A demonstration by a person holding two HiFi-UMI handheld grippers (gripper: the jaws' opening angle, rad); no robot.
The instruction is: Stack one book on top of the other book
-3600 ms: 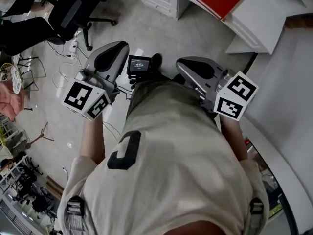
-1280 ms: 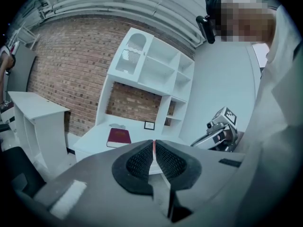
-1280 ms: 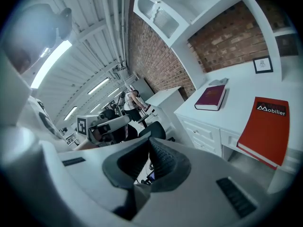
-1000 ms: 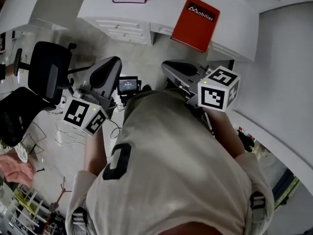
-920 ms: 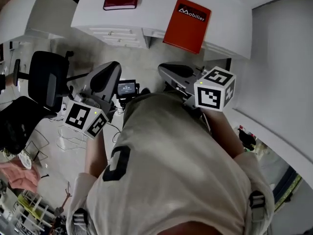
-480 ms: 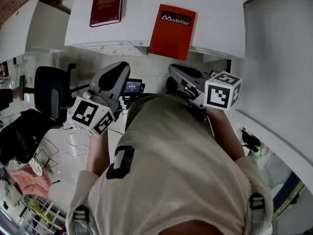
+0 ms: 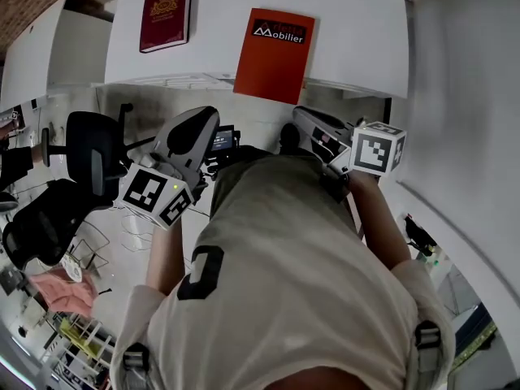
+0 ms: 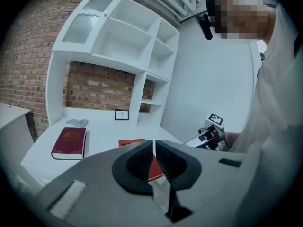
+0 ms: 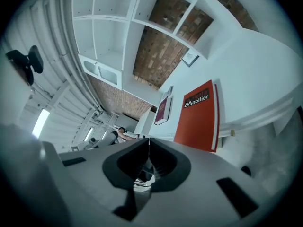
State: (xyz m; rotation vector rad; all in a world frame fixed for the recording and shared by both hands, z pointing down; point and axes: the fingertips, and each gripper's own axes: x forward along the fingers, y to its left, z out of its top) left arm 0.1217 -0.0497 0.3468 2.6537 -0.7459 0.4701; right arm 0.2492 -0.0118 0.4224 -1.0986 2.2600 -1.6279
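Orange book [image 7: 275, 55] overhangs desk [image 7: 357, 39] in head view; left gripper [image 8: 154, 144], right gripper [image 9: 148, 143] jaws closed, empty.

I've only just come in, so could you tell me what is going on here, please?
A person stands at a white desk with a gripper in each hand. The left gripper and right gripper are both shut and empty, short of the desk. The orange book and maroon book lie apart there, untouched.

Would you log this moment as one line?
left tool: shut, empty | right tool: shut, empty | orange book, maroon book: apart on desk
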